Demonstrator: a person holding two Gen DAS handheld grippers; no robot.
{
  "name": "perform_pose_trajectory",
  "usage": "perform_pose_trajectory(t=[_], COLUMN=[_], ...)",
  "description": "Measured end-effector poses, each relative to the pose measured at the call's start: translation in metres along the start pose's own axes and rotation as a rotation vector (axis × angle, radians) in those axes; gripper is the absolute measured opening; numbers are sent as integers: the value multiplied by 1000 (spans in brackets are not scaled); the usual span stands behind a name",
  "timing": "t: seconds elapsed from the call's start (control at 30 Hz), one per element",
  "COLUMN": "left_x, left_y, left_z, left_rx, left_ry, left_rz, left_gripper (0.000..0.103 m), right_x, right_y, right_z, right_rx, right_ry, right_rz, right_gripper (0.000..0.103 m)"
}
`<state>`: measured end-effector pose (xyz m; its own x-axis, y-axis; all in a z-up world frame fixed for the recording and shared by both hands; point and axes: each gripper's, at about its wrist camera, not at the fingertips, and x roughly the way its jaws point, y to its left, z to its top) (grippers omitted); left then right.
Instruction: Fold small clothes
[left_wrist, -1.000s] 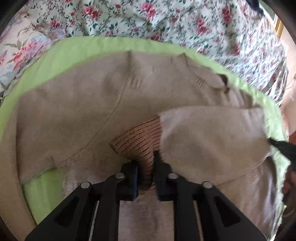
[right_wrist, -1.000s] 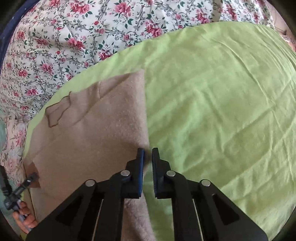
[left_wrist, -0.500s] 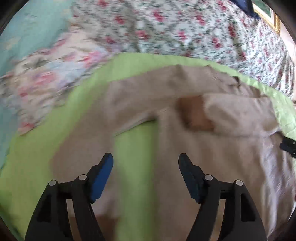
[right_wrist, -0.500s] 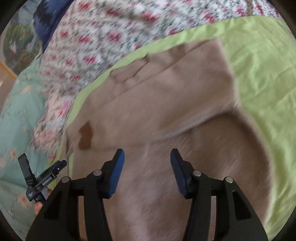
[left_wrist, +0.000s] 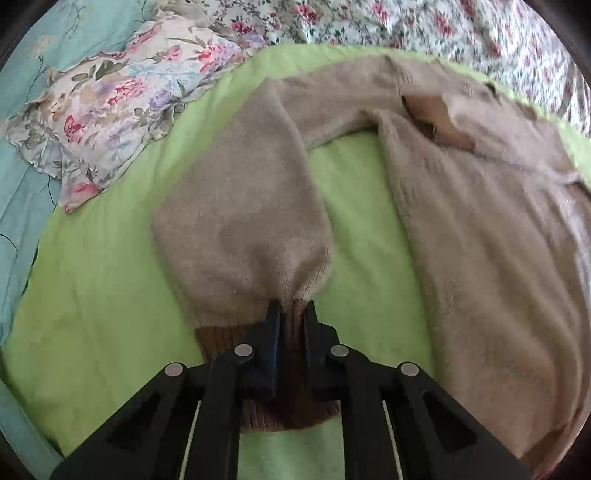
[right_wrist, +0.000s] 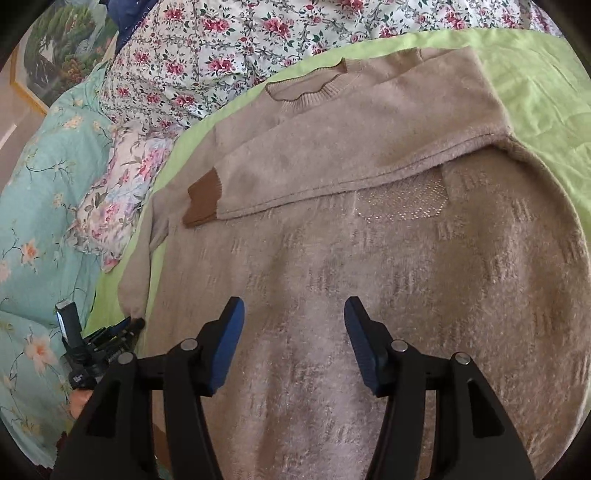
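A beige knit sweater (right_wrist: 369, 258) lies flat on a green sheet (left_wrist: 92, 295). Its right sleeve (right_wrist: 369, 140) is folded across the chest, its brown cuff (right_wrist: 202, 196) near the sweater's left side. The other sleeve (left_wrist: 243, 206) lies stretched out over the sheet beside the body (left_wrist: 480, 240). My left gripper (left_wrist: 292, 317) is shut on that sleeve's brown cuff (left_wrist: 221, 338). It also shows at the left edge of the right wrist view (right_wrist: 96, 350). My right gripper (right_wrist: 293, 332) is open and empty above the sweater's lower body.
A floral pillow (left_wrist: 110, 107) lies left of the sheet on a teal floral cover (right_wrist: 33, 221). A rose-print quilt (right_wrist: 240, 40) lies behind the sweater. A framed picture (right_wrist: 48, 66) stands at the far left.
My left gripper let go of the folded sleeve's cuff, swung left and has shut on the other sleeve's cuff. My right gripper released the sweater's edge, opened and pulled back over the body.
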<state>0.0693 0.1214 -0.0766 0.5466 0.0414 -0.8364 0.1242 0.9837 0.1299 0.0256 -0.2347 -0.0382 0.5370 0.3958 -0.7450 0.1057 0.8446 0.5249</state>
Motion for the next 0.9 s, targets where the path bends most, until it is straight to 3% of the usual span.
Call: perform_pose_trajectory(t=[0.07,0.27,0.43,0.53,0.63,0.73,0.9], left_x=[-13,-70,-98,-99,-81,-50,12], left_y=[-2,-39,-110,-167,-220,-264,-308], left_z=[7,45,90,118,142,158,170], left_rx=[-28,-43,37,106,149,178,170], left_ry=[-33,-178,-268,-304,-283,-246,-142], left_rz=[-48,-295,-469,-527,-588,-594,-581], left_gripper=[7,7,7,7,7,7,7], right_x=[-1,-12,-27,-36,-43,-51,-61], right_y=[-1,-7,-22,-33,-45,-60,-82], right_z=[0,4,14,20,24,27,28], right_rx=[4,8,27,33,52,78,111], right_ry=[-5,-37,-72,-94,-111,-130,-149], right_rz=[-10,-41,-67,-90,-103,-117,-138], right_gripper=[58,58,58,58,58,58,58])
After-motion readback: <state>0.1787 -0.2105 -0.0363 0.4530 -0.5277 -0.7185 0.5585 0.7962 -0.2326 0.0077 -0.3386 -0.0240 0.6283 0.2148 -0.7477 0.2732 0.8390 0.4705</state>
